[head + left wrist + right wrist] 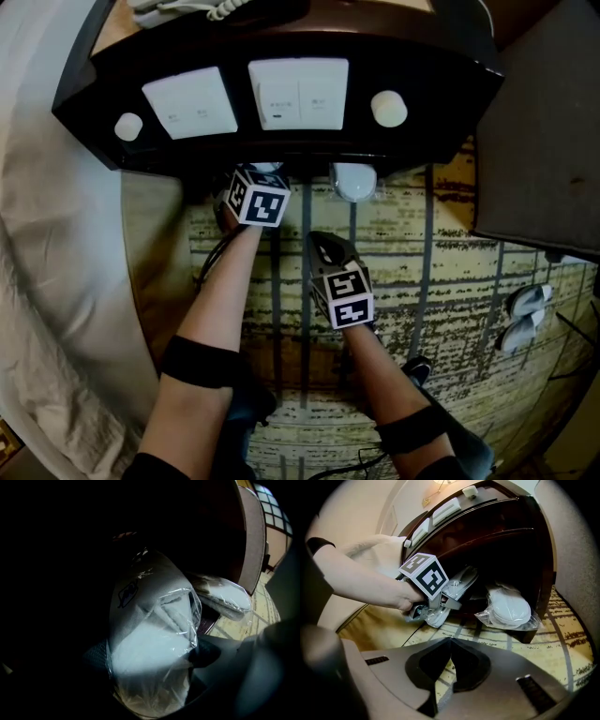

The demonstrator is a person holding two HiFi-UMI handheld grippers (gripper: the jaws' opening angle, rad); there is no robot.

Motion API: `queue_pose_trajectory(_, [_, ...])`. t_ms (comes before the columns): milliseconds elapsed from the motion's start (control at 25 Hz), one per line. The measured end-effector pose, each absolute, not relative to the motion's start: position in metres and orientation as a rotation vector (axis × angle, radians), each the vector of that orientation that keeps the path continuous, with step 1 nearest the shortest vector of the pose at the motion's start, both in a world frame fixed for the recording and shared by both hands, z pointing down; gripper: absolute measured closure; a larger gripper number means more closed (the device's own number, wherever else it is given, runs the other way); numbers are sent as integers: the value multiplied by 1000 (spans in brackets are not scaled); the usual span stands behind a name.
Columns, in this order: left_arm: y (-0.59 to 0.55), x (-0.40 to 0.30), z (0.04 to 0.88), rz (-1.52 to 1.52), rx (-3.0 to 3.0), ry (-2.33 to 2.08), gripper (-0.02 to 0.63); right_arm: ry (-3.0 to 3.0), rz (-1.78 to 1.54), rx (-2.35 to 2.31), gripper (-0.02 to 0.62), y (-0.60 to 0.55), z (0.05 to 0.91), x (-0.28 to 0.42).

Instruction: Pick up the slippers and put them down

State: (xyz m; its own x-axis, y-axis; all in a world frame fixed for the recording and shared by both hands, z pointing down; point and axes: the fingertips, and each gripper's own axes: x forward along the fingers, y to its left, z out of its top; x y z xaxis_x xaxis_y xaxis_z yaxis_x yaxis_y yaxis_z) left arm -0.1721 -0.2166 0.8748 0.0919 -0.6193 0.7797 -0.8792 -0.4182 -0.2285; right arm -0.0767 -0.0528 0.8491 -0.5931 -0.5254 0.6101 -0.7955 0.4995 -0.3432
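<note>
Left gripper (151, 656) is seen clamped on a plastic-wrapped slipper pack (150, 620): the jaws stand wide, with 1 pad (96, 656) pressed to each side of the wrap. In the right gripper view, this pack is shown slanting out of the open lower space of a dark wooden nightstand (487, 531), its near end low over the patterned carpet (562, 639). Whether it rests on the carpet cannot be told. The marker cube (424, 576) of the left gripper is seen above the pack, with the person's hand (398, 599) behind it.

The right gripper (450, 667) is clenched with nothing between its jaws, and is held over the carpet, short of the nightstand. A 2nd wrapped pack (508, 606) is seen lying at the front of the same lower space, to the right of the 1st and apart from both grippers. A white bed (47, 234) is visible to the nightstand's left in the head view.
</note>
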Motion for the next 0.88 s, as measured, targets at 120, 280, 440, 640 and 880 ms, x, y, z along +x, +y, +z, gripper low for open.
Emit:
queue_pose_trajectory(120, [-220, -166, 879, 1298, 2144, -1453, 117, -2314, 850, 1087, 594, -52, 853, -75])
queue_pose_trajectory(280, [-226, -162, 881, 1318, 2202, -1415, 118, -2311, 845, 1088, 594, -52, 857, -72])
queue_pose_trajectory(440, [-226, -163, 880, 1308, 2241, -1390, 112, -2308, 856, 1089, 594, -52, 861, -72])
queue_pose_trajectory(640, [-223, -161, 872, 1309, 2295, -1404, 48, -2309, 851, 1094, 594, -52, 858, -77])
queue_pose_trajectory(880, [-205, -163, 854, 1277, 2310, -1414, 39, -2302, 864, 1090, 594, -46, 852, -80])
